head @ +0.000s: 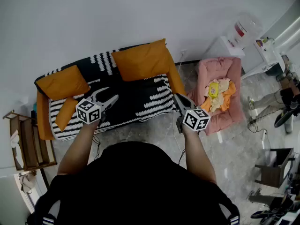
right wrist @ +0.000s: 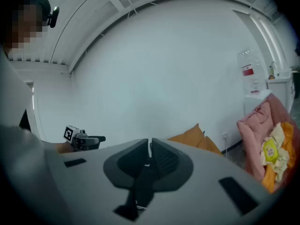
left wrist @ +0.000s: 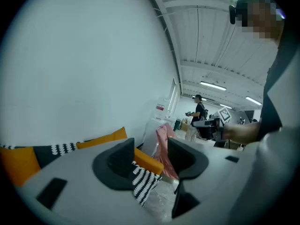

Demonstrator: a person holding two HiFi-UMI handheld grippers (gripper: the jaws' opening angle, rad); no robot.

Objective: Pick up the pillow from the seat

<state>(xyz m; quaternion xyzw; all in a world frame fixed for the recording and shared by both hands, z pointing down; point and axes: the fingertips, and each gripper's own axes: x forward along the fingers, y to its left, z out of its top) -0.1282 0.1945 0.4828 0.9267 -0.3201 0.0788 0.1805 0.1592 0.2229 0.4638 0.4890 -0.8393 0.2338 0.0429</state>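
left gripper [head: 108, 93] partly open, empty; right gripper [head: 178, 97] closed, empty. move the left one to the small orange pillow [head: 65, 112] at the left end of the sofa [head: 140, 100], pinch its near edge.

The right gripper [right wrist: 150, 146] is seen with its jaws pressed together, and nothing is caught between them. Just past them an orange pillow [right wrist: 194, 136] is shown against a white wall [right wrist: 164, 69]. At the right a pink armchair [right wrist: 255, 121] is heaped with yellow and orange cloth, and a water bottle [right wrist: 247, 64] is seen behind it. At the left the left gripper [right wrist: 96, 138] is held roughly level
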